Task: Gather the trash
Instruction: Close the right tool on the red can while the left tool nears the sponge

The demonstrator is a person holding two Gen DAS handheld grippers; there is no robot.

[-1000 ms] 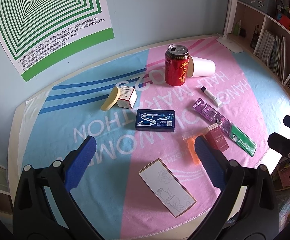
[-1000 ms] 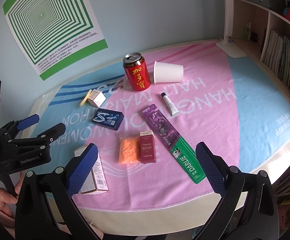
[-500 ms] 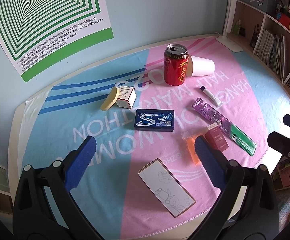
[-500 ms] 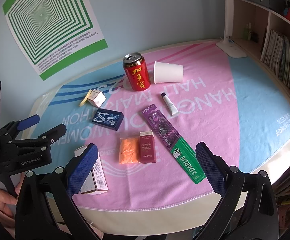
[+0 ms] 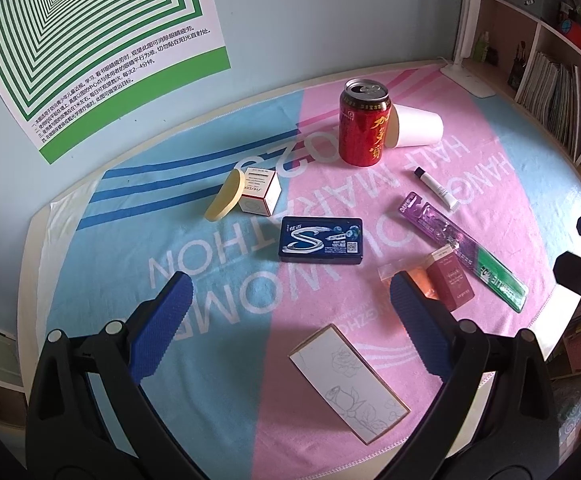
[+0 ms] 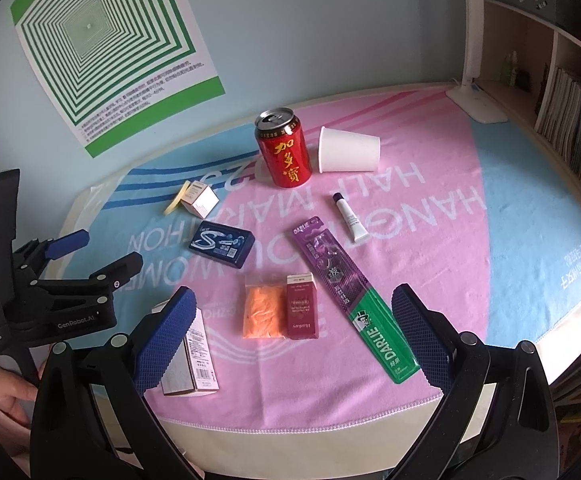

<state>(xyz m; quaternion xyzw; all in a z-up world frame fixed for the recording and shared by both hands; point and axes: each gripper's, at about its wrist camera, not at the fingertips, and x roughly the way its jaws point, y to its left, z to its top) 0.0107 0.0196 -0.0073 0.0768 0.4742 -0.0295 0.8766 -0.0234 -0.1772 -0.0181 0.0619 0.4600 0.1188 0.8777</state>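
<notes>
Red can (image 6: 283, 148) stands upright at twelve o'clock, well beyond both wide-open, empty grippers; the right gripper (image 6: 294, 320) faces it more squarely than the left gripper (image 5: 286, 300).

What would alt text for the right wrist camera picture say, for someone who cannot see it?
Two open blue-padded fingers of the right gripper frame a pink and blue towel strewn with trash: an upright red can, a paper cup on its side, a purple toothbrush pack and small boxes. The left gripper hovers open at the left edge.
</notes>
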